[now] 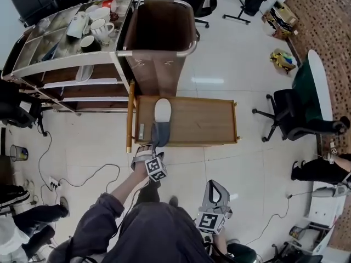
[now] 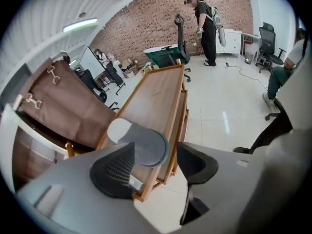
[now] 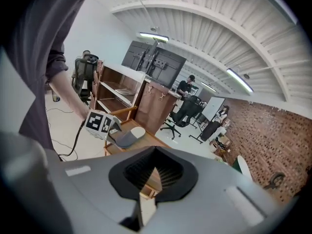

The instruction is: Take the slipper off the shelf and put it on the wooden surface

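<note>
The slipper (image 1: 162, 119), white at the toe and grey at the heel, lies on the low wooden surface (image 1: 203, 119) near its left end. My left gripper (image 1: 156, 147) is at the heel end, by the front edge. In the left gripper view the grey slipper (image 2: 146, 145) sits between the jaws of that gripper (image 2: 156, 151), close to the left pad; the jaws stand wide apart and open. My right gripper (image 1: 215, 188) hangs low near my body, shut and empty. The right gripper view shows the slipper (image 3: 127, 136) and the wooden surface (image 3: 146, 143) beyond the shut right gripper (image 3: 153, 172).
A shelf unit (image 1: 71, 70) with cups and dishes on top stands at the left rear. A brown bag cart (image 1: 162, 32) is behind the wooden surface. Office chairs (image 1: 290, 114), floor cables (image 1: 82, 177) and seated people (image 1: 323, 169) are around.
</note>
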A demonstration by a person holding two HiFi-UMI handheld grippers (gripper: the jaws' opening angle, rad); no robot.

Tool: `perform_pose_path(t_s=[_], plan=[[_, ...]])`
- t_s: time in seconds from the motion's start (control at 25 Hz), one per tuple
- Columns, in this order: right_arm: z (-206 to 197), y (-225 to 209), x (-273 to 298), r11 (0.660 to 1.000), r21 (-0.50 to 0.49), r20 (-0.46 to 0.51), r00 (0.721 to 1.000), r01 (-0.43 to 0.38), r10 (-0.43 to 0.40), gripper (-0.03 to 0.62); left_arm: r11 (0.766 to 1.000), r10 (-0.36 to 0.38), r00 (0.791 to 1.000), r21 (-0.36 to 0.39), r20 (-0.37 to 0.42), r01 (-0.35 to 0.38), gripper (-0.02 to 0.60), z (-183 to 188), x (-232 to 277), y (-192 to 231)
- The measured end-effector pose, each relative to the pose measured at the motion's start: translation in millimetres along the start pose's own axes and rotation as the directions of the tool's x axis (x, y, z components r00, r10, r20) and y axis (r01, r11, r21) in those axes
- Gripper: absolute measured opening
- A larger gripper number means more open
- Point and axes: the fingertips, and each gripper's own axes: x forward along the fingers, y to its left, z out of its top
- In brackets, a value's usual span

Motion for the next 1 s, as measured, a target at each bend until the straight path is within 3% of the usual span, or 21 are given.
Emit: perform_pose_path(t_s=[0.08, 0.16, 0.28, 0.36, 0.44, 0.64, 0.8, 1.0], plan=[[1.2, 0.5, -5.9, 0.999, -0.008, 0.043, 0.999, -0.033, 0.033, 0.002, 0.998, 0.061, 0.995, -0.028, 0.081, -0.059, 0.285, 15.6, -40.3, -2.0], [-7.4, 3.3, -16.1, 0.997, -0.037, 0.095, 0.993, -0.063, 0.066, 0.002, 0.991, 0.135, 0.975, -0.05, 0.174, -0.128, 0.25, 34.6, -88.6, -10.7], [-24.1, 10.4, -39.2, 0.991, -0.084, 0.157, 0.981, -0.102, 0.114, 0.002, 0.966, 0.258, 0.925, -0.085, 0.278, -0.244, 0.199, 57.7, -166.9, -41.3], [-42.4, 16.5, -55.1, 0.986, -0.125, 0.19, 0.972, -0.112, 0.134, 0.002, 0.941, 0.339, 0.889, -0.122, 0.309, -0.317, 0.165, 64.9, -214.7, -70.2], [-55.8, 24.7, -75.9, 0.982, -0.148, 0.217, 0.965, -0.119, 0.15, 0.002, 0.92, 0.391, 0.867, -0.166, 0.31, -0.356, 0.122, 62.6, -253.4, -106.3], [-87.1, 40.7, -129.5, 0.972, -0.182, 0.213, 0.959, -0.15, 0.187, 0.002, 0.894, 0.422, 0.868, -0.278, 0.261, -0.351, 0.046, 50.7, -308.4, -188.7], [-102.8, 54.8, -156.1, 0.967, -0.185, 0.222, 0.951, -0.177, 0.216, 0.003, 0.867, 0.451, 0.862, -0.345, 0.233, -0.36, 0.017, 46.4, -336.2, -217.5], [-116.3, 65.2, -183.1, 0.964, -0.194, 0.241, 0.944, -0.181, 0.226, 0.003, 0.878, 0.426, 0.866, -0.348, 0.26, -0.328, 0.015, 54.0, -351.3, -251.5]])
